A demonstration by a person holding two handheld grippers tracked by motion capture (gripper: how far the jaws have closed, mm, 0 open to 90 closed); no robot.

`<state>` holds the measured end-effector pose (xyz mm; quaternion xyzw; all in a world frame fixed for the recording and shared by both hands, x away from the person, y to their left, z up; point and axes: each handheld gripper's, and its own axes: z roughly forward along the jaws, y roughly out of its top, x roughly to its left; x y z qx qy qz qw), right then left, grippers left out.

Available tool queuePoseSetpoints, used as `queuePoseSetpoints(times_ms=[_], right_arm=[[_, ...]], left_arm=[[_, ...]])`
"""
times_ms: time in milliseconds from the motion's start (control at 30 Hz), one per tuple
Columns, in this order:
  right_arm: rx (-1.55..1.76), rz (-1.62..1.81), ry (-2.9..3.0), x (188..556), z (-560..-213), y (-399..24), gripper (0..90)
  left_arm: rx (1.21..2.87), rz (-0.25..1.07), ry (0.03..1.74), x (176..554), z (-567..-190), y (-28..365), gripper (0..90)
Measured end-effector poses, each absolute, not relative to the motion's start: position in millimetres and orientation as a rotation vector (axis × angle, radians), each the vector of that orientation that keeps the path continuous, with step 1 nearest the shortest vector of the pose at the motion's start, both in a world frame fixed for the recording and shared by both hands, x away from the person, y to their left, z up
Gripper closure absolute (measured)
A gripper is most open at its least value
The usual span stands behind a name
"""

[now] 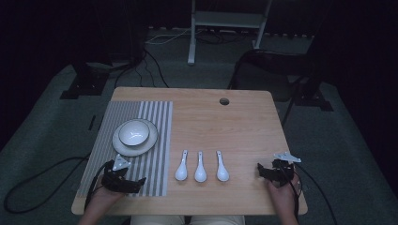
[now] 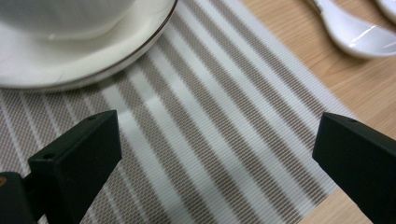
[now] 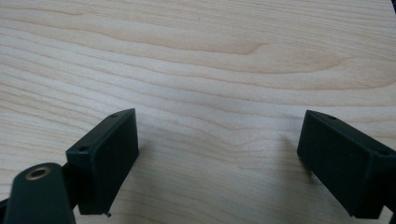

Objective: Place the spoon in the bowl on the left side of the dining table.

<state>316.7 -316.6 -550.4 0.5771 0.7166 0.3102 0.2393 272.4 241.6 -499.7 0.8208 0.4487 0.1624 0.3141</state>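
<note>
A white bowl [image 1: 133, 132] sits on a white plate [image 1: 153, 140], which rests on a grey striped placemat [image 1: 159, 117] on the left of the wooden table [image 1: 225, 126]. Three white spoons [image 1: 200, 168] lie side by side at the table's middle front. My left gripper [image 1: 139, 183] is low over the placemat's front part, open and holding nothing. In the left gripper view its open jaws [image 2: 217, 135] frame bare placemat [image 2: 210, 116], with the plate [image 2: 93, 60] and bowl [image 2: 60, 18] ahead and a spoon [image 2: 355, 32] at the upper right. My right gripper [image 1: 261, 171] [image 3: 218, 126] is open over bare wood at the front right.
A round cable hole [image 1: 224, 101] is near the table's far edge. Cables trail off both grippers to the floor. A white stand [image 1: 225, 21] and dark equipment stand on the carpet beyond the table.
</note>
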Motion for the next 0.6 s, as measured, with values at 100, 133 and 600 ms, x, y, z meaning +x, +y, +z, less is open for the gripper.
queuePoseSetpoints(times_ms=[100,133,600], right_arm=[[1.580,0.849,1.962,316.7,-550.4,-316.6,11.9],[1.580,0.849,1.962,316.7,-550.4,-316.7,11.9],[1.580,0.850,1.961,316.7,-550.5,-316.6,11.9]], left_arm=[[2.170,0.422,1.158,275.1,-496.3,233.8,1.3],[2.173,0.421,1.152,276.3,-495.7,231.4,1.2],[2.182,0.372,1.105,299.7,-493.6,199.4,1.4]])
